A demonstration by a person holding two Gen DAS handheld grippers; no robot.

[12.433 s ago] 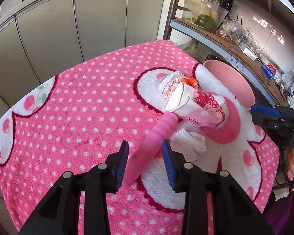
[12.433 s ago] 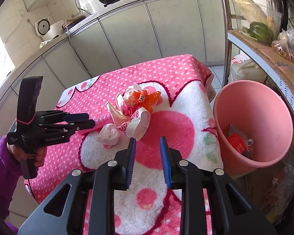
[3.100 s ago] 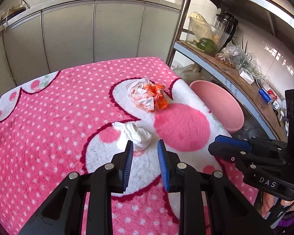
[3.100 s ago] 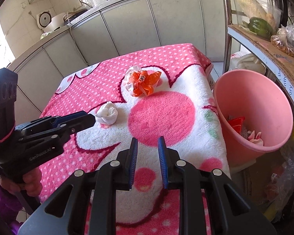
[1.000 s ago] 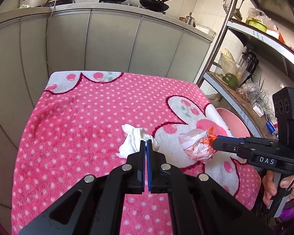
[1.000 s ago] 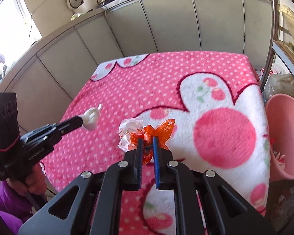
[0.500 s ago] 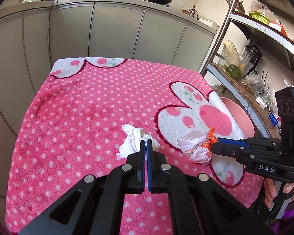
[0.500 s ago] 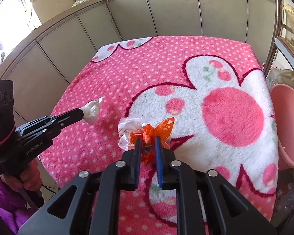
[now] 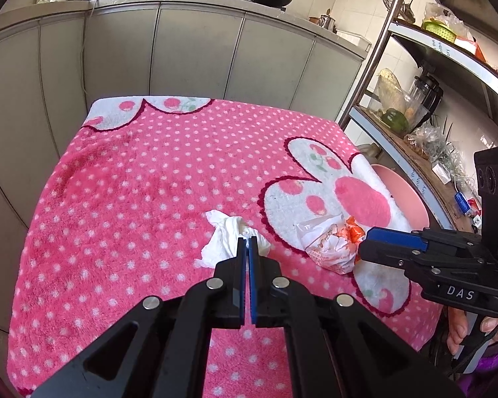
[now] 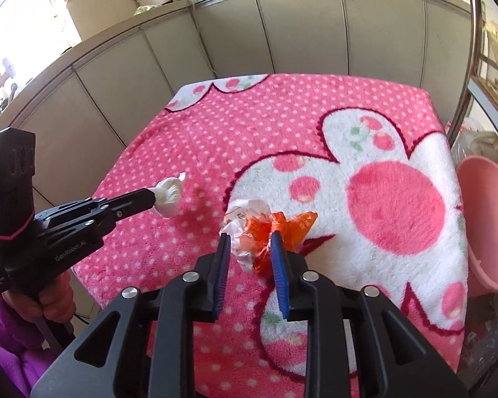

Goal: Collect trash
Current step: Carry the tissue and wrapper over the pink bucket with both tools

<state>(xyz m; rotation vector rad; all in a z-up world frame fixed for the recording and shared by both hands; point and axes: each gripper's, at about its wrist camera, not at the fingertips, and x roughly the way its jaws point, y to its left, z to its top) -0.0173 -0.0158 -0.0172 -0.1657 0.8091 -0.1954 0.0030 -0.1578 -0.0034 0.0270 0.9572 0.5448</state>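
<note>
Left of the pink bin (image 10: 488,225), the right gripper (image 10: 249,248), jaws opening, may drop its orange wrapper (image 10: 275,229) onto the blanket (image 10: 282,126), while the left gripper (image 9: 247,248) pinches a tissue (image 9: 225,235).

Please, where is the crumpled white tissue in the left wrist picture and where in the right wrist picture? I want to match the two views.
Left wrist view: the white tissue sits near the centre, pinched at the tips of the left gripper.
Right wrist view: the same tissue is at middle left, at the end of the left gripper reaching in from the left edge.
Shared landmark: the orange and white wrapper, just right of the tissue in both.
</note>
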